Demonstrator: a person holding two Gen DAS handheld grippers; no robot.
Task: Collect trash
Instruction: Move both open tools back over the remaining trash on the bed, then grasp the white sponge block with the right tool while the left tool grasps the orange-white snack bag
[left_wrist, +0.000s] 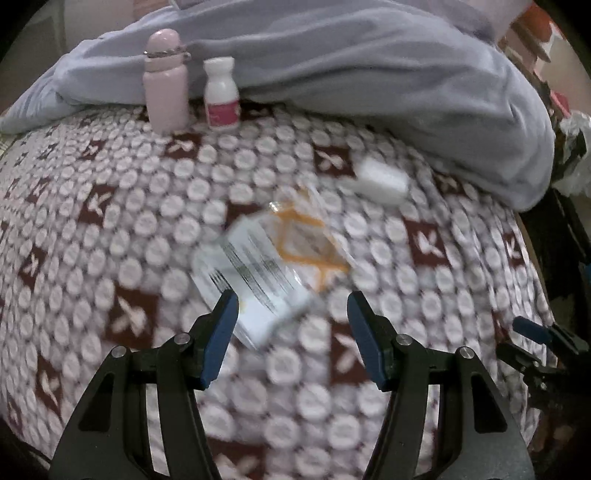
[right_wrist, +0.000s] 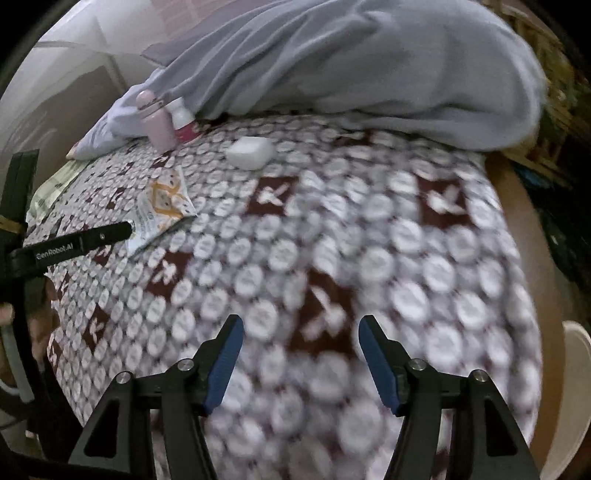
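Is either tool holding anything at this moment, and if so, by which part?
Nothing is held. The left tool stands open above the plastic wrapper lying on the bedspread; the right tool is open over bare bedspread.

Left gripper (left_wrist: 291, 306): jaws apart, nothing between the pads, angled downward. Right gripper (right_wrist: 301, 332): likewise apart, empty, angled downward.

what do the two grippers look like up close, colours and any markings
Both the left gripper and right gripper have matte black angular linkage arms with silver pivot pins and blue-padded jaws. The left one's side carries white lettering, seen from the right wrist camera.
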